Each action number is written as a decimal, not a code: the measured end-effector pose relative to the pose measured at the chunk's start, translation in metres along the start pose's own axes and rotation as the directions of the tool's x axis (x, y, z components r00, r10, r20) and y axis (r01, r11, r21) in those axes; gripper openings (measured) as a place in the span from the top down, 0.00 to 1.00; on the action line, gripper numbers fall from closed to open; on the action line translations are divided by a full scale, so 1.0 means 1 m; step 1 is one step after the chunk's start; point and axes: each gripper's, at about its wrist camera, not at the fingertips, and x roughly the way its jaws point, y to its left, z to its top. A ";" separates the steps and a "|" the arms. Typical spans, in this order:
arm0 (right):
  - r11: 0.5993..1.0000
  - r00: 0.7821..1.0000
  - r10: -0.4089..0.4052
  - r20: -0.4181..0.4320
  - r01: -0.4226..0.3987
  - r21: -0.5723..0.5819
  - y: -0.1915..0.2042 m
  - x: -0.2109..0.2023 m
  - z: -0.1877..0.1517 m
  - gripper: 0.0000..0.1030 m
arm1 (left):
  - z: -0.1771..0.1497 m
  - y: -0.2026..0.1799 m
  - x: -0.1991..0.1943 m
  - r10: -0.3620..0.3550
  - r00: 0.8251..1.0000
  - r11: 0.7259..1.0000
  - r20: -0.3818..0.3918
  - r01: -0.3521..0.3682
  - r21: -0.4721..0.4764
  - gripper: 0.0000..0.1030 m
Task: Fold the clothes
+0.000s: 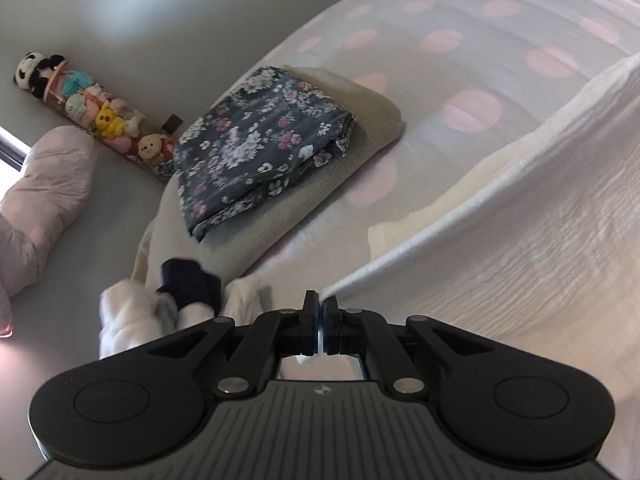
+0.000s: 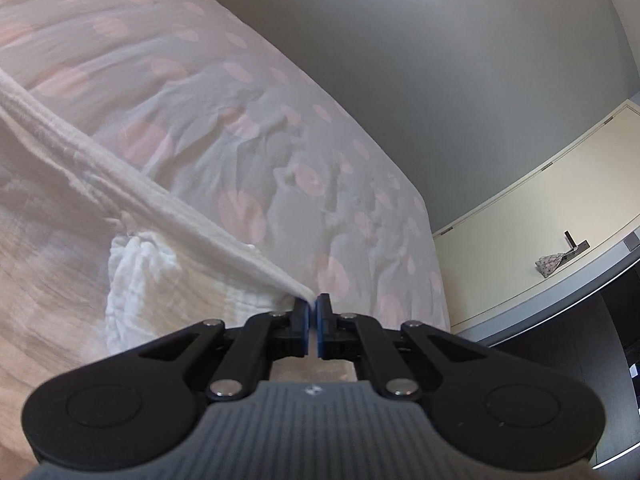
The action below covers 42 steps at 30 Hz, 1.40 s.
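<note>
Over the bed, both grippers' fingers pinch white cloth.

The bed cover is pale grey-white with big soft pink dots. Across it runs a white crinkled cloth, plain, no print. At centre left of the left wrist view lies a dark slate-blue garment sprinkled with white and pink flowers, on a cream blanket. In the upper left, a row of plush toys: black-and-white panda, yellow, pink, teal. Each hand-held gripper is black with blue pads
</note>
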 end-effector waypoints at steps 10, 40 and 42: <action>0.999 0.996 0.038 -0.086 -0.038 0.002 0.029 0.080 -0.012 0.97 | 0.027 -0.028 0.094 -0.009 0.996 0.999 -0.090 0.012 0.031 1.00; 0.575 0.929 0.351 -0.112 -0.120 0.809 -0.038 -0.016 -0.139 0.39 | -0.113 0.033 -0.017 -0.298 0.954 0.743 -0.025 0.215 -0.634 0.37; 0.526 0.920 0.376 -0.108 -0.116 0.842 -0.031 -0.016 -0.151 0.39 | -0.130 0.039 -0.011 -0.324 0.946 0.660 -0.002 0.225 -0.717 0.37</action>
